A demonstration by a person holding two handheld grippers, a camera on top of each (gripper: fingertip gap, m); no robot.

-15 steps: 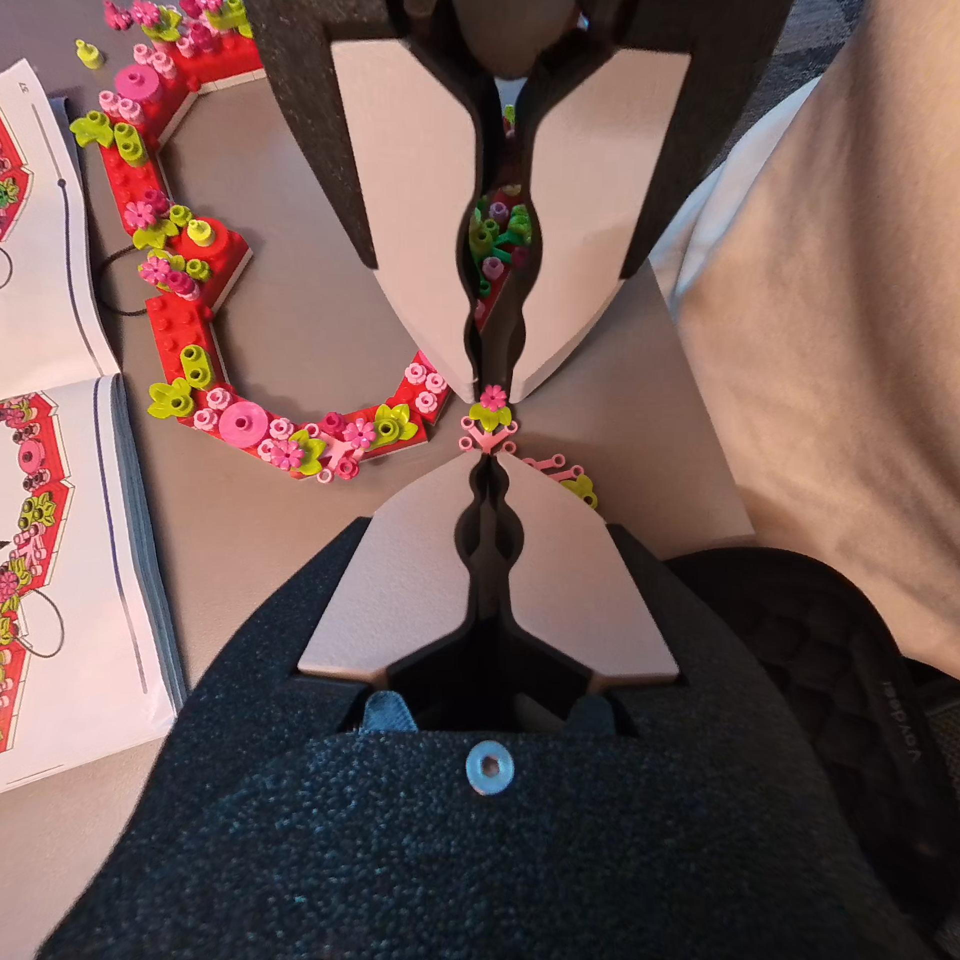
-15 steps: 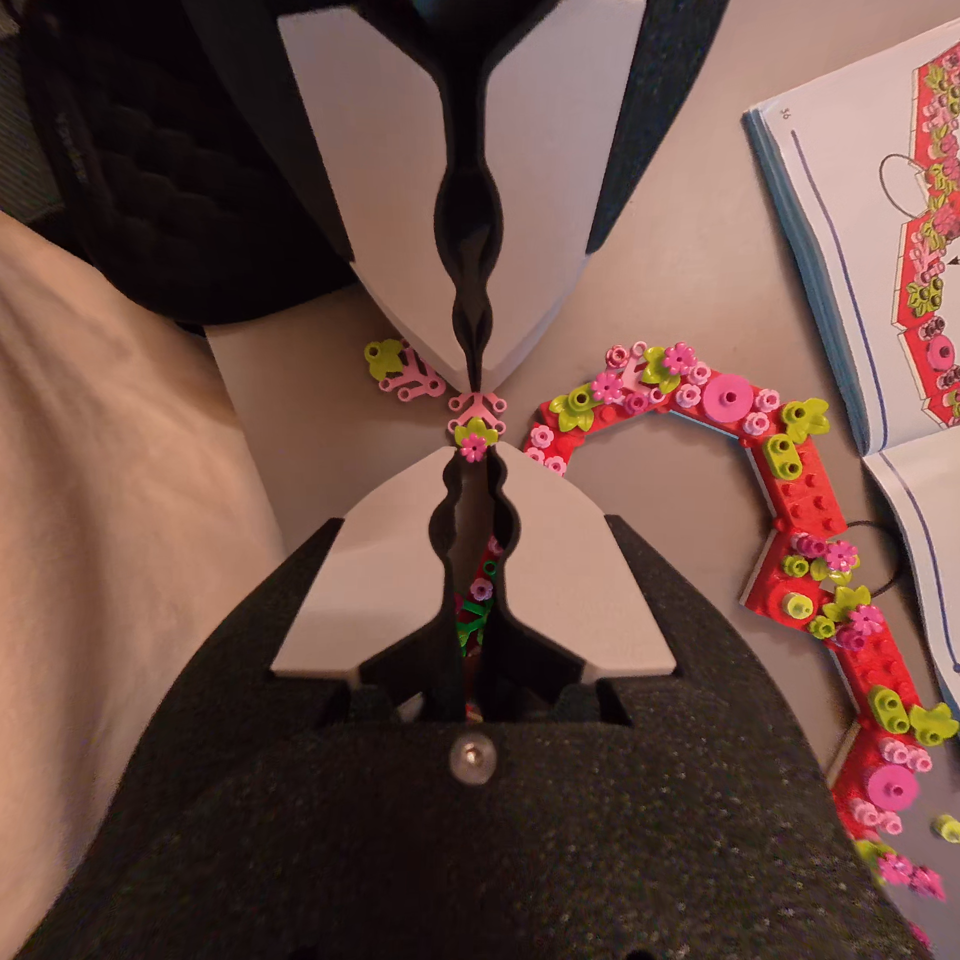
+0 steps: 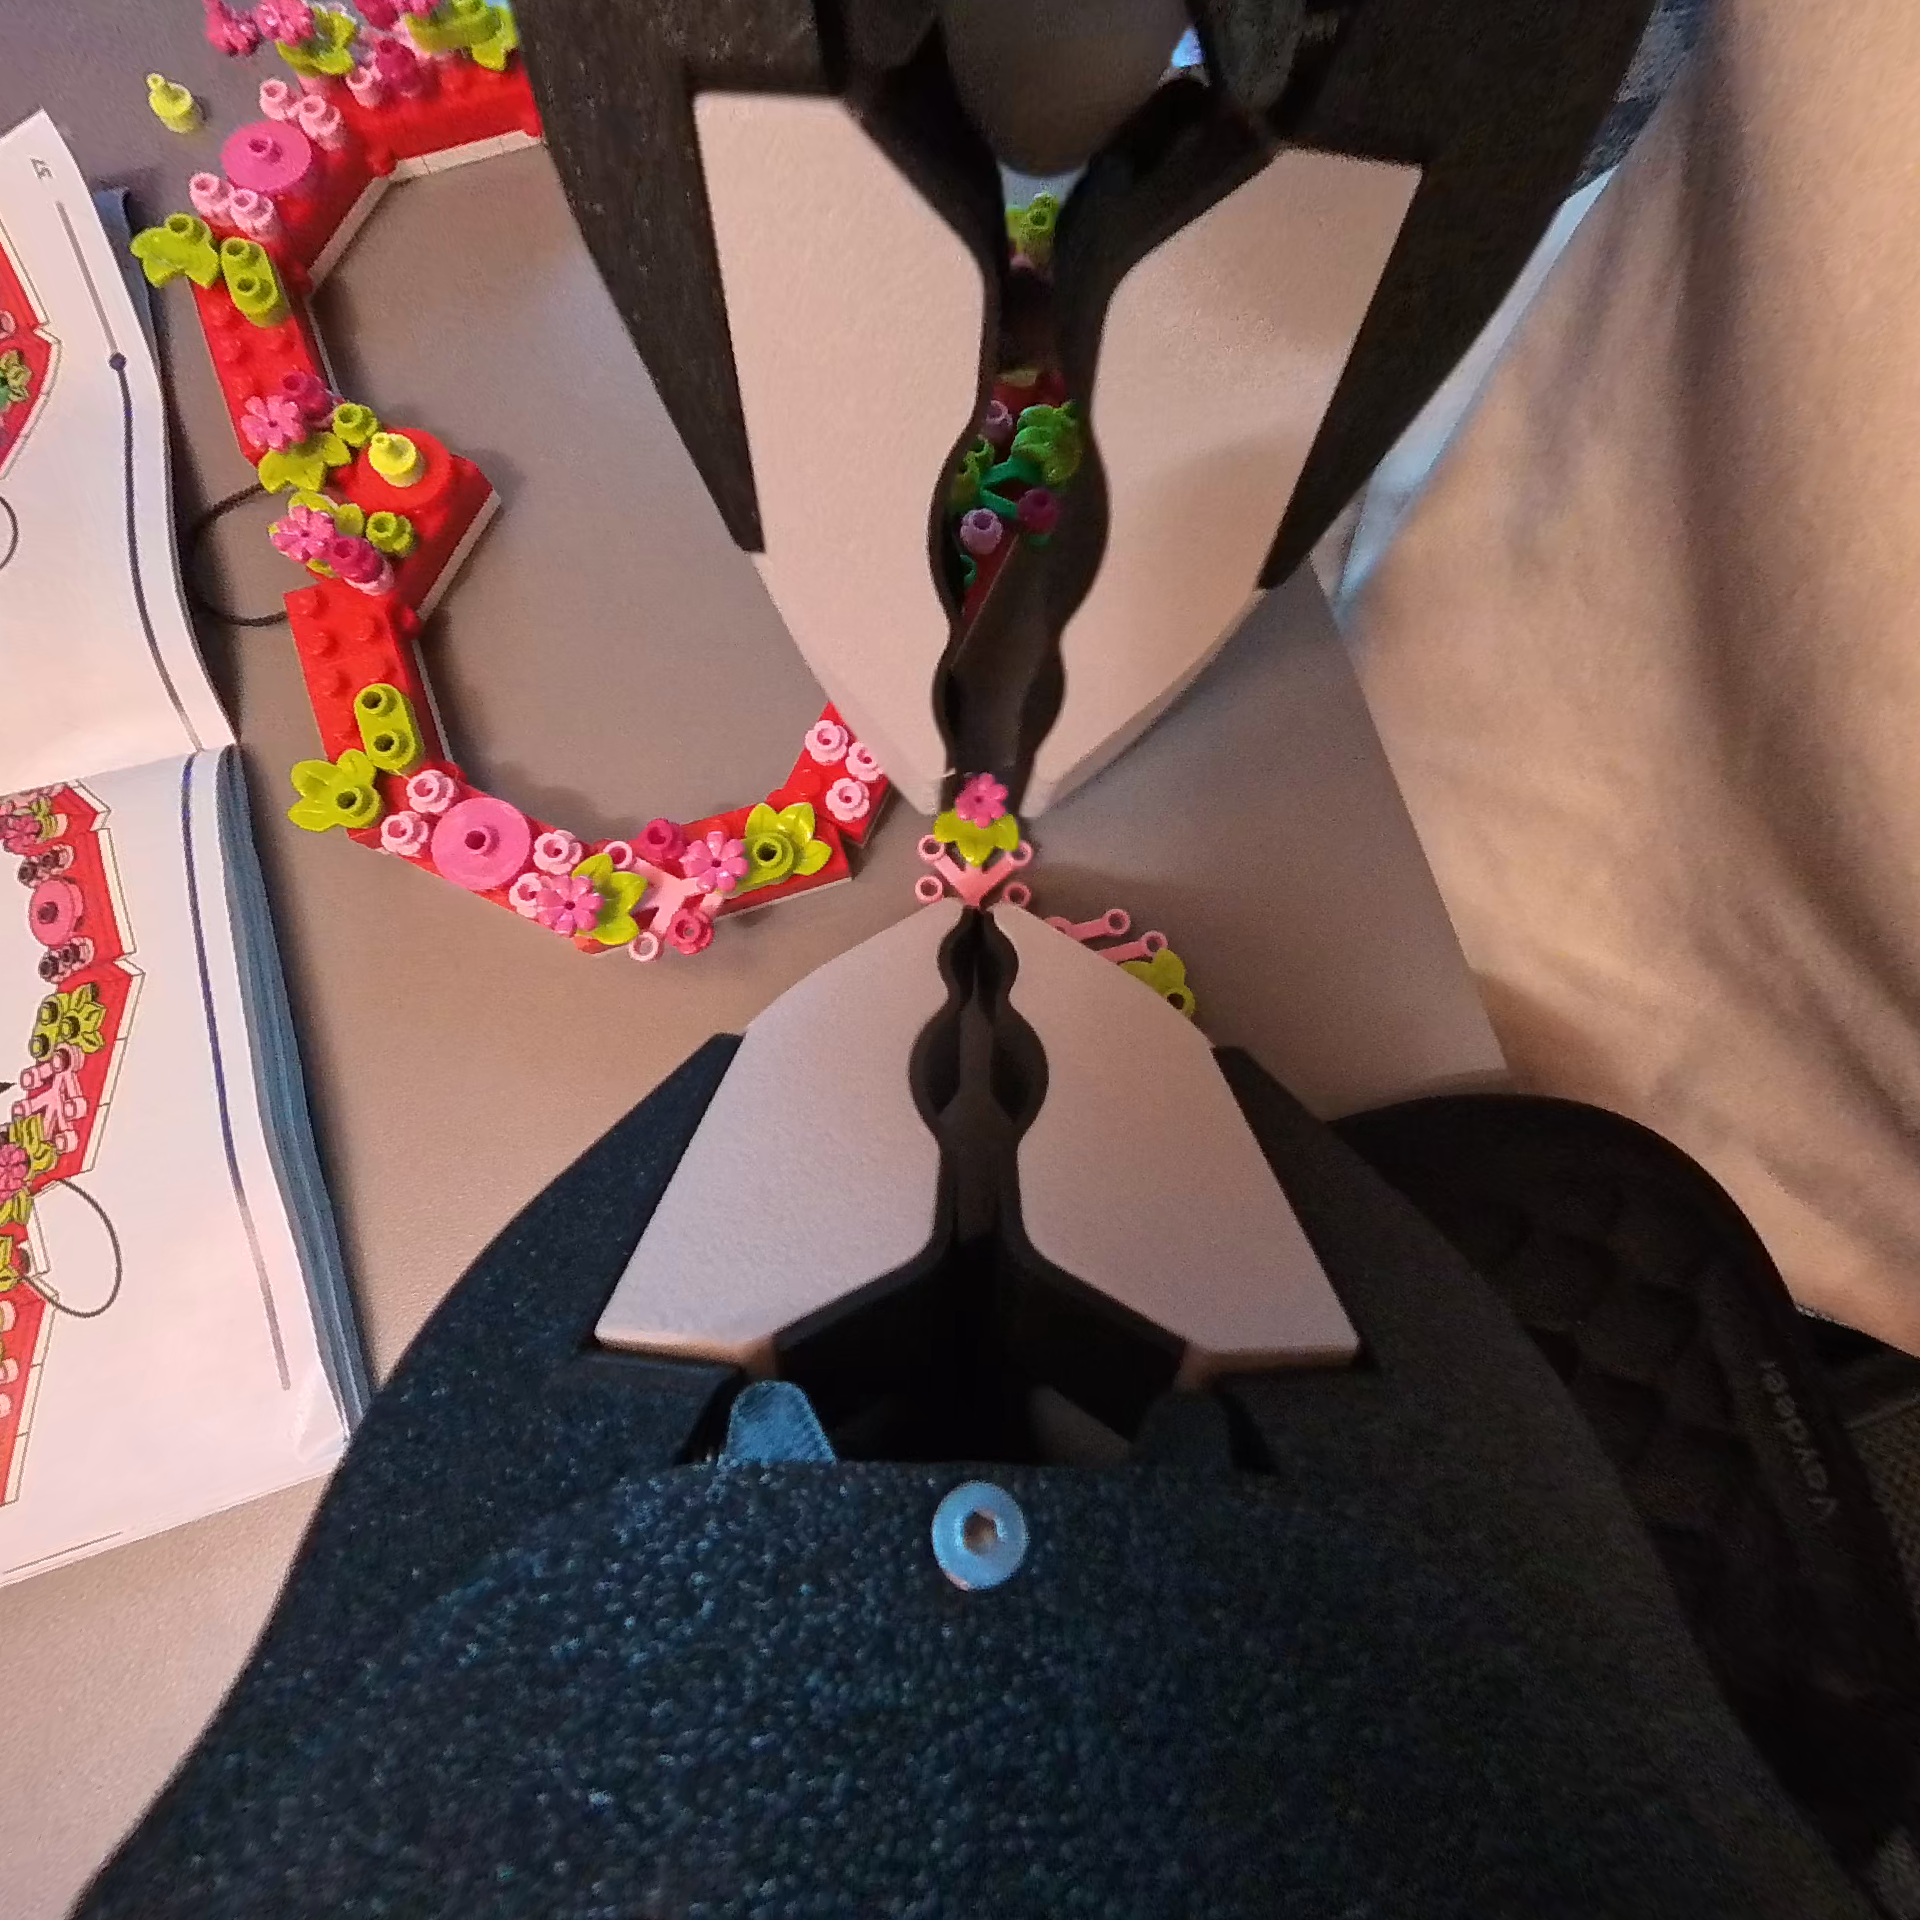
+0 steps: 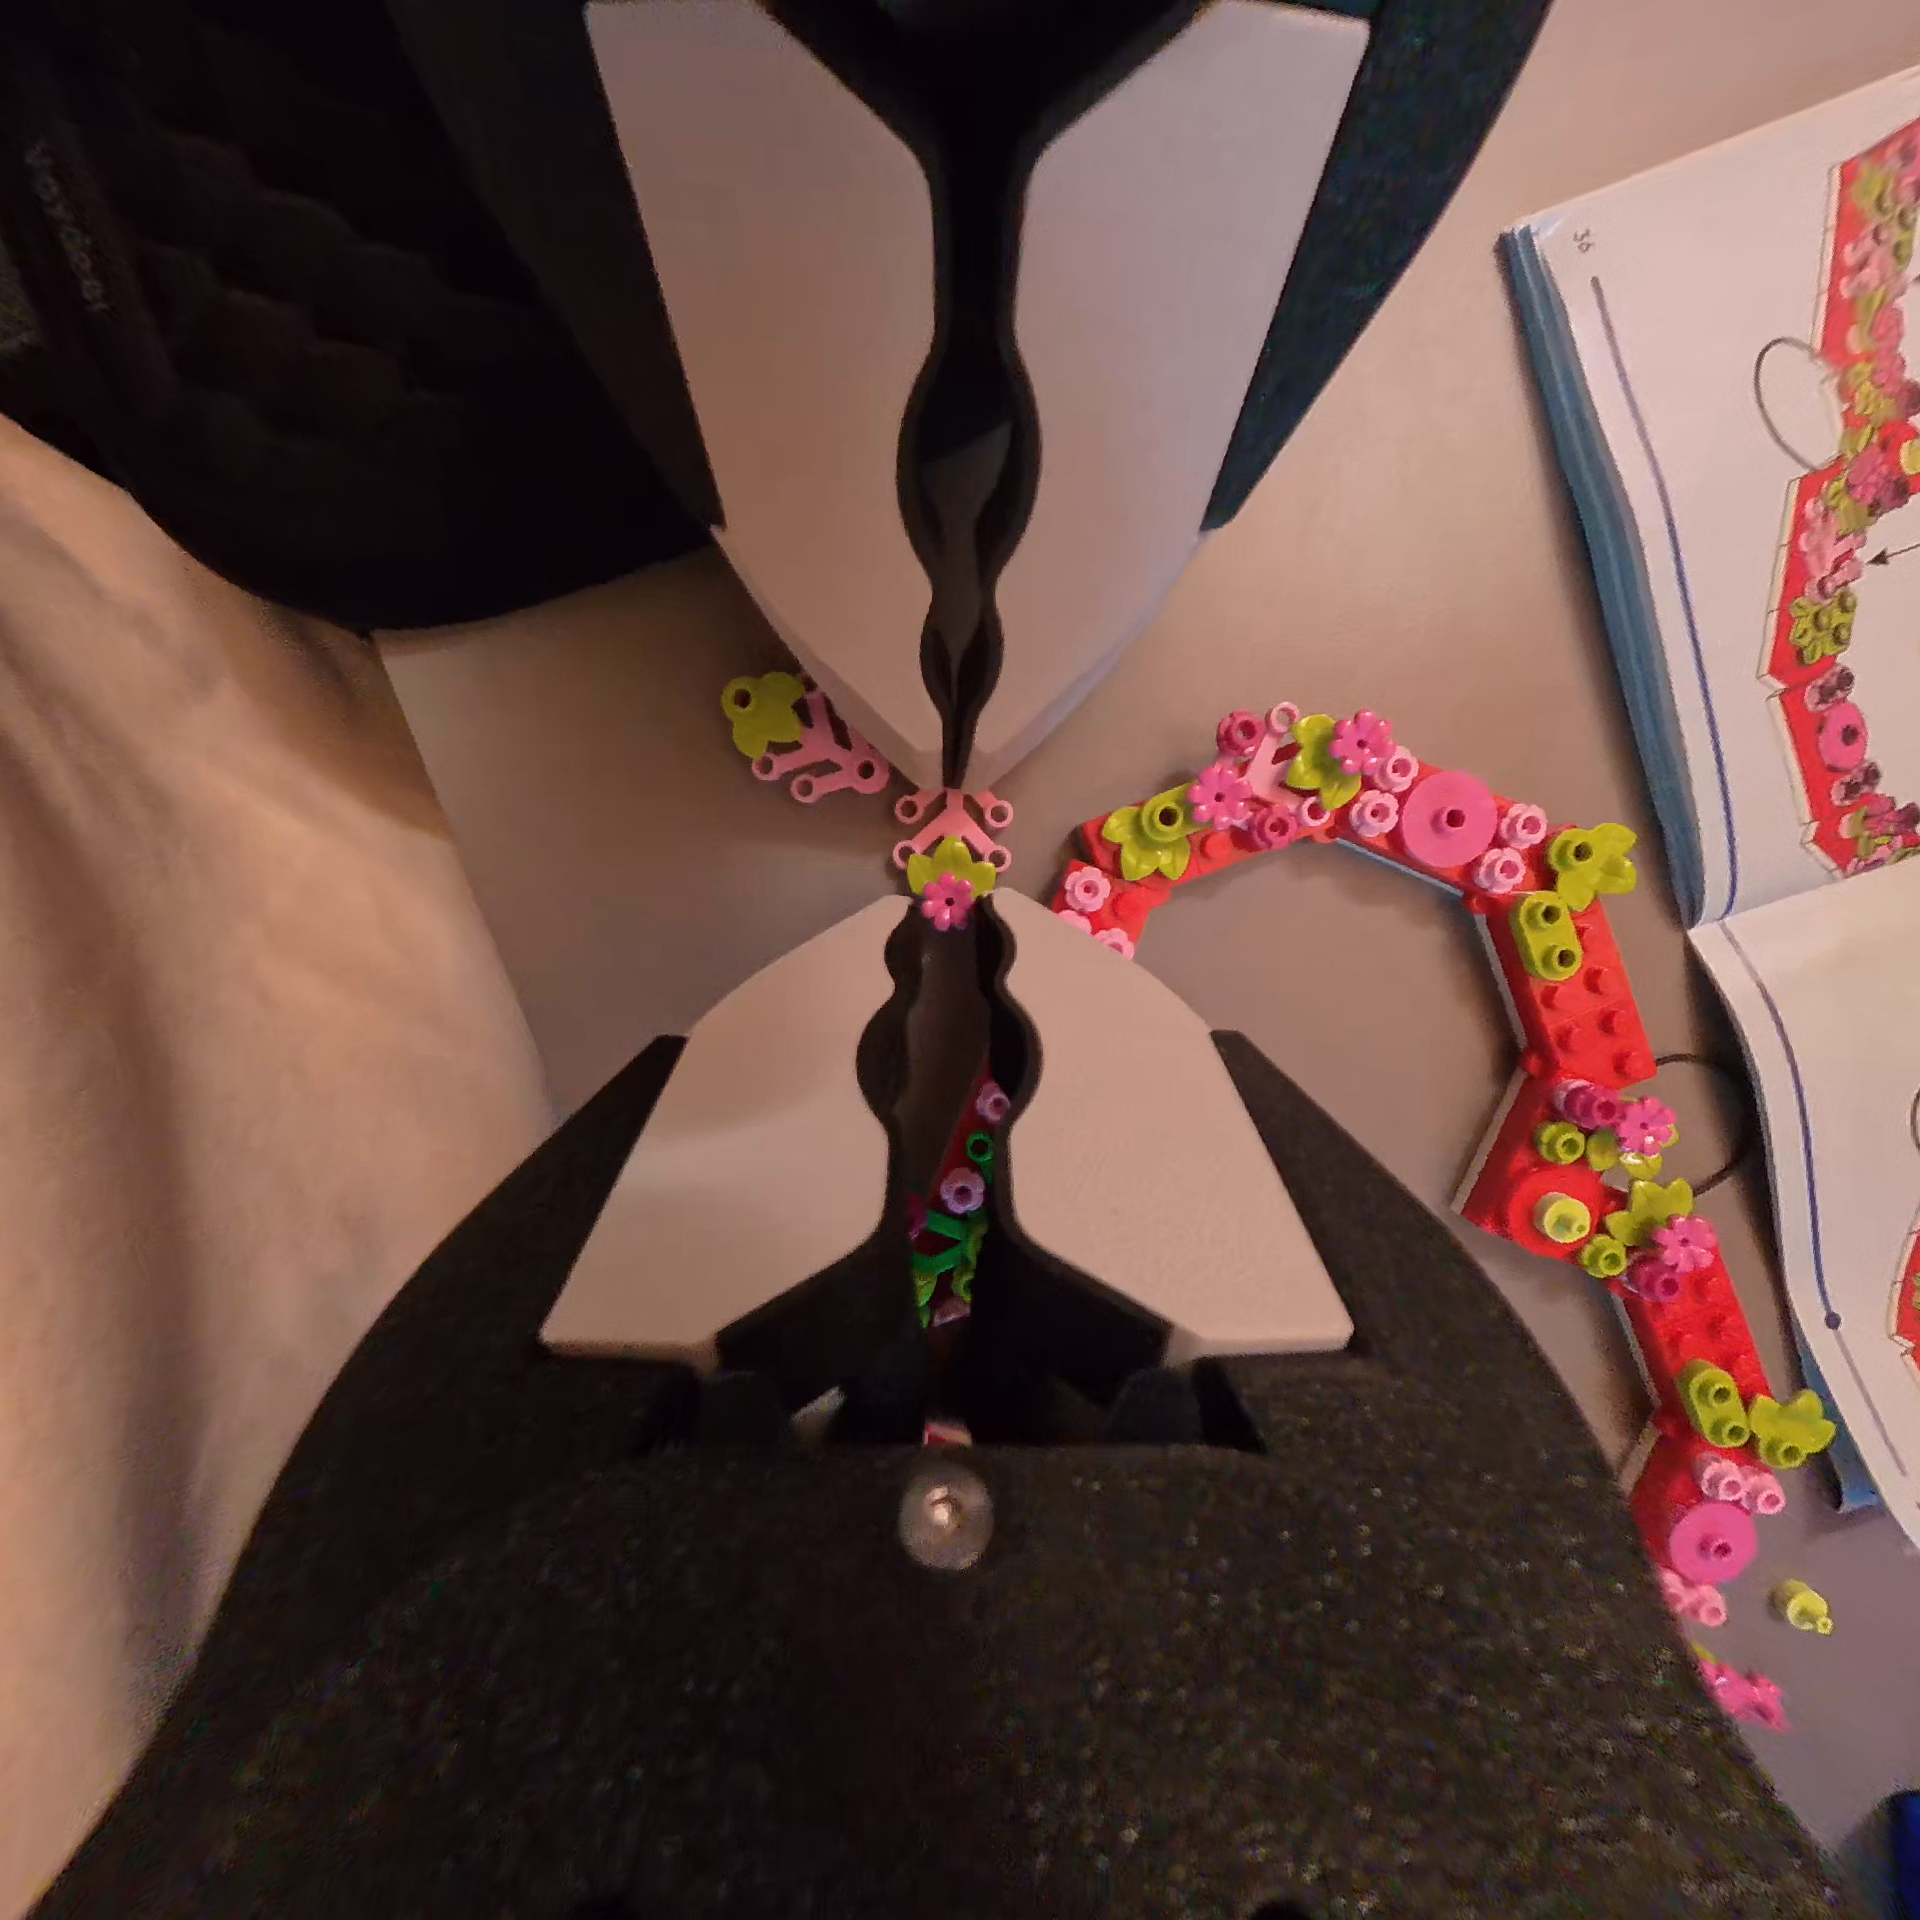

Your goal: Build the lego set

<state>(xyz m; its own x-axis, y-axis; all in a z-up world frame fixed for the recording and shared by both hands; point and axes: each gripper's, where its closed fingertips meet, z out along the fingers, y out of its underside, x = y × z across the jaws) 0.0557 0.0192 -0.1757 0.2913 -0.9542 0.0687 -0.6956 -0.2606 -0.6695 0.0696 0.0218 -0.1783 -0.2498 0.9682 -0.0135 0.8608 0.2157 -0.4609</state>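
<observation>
- Pink sprig piece (image 3: 971,881) with lime leaf (image 3: 975,834) and magenta flower (image 3: 982,798): held between the two grippers, tip to tip, above grey table (image 3: 623,623); long axis along the line joining the tools.
- Left gripper (image 3: 977,914): clenched on the pink sprig end.
- Right gripper (image 4: 948,920): clenched on the flower end; each tool equally near.
- Red heart frame (image 3: 353,665): flat on the table, just beside the held piece, toward the instruction booklet (image 3: 114,1143); likely destination.
- Spare sprig with leaf (image 4: 790,743): loose on the table, near the left tool's tip.
- Room: beige fabric (image 3: 1662,727) close on the far side from the frame.
</observation>
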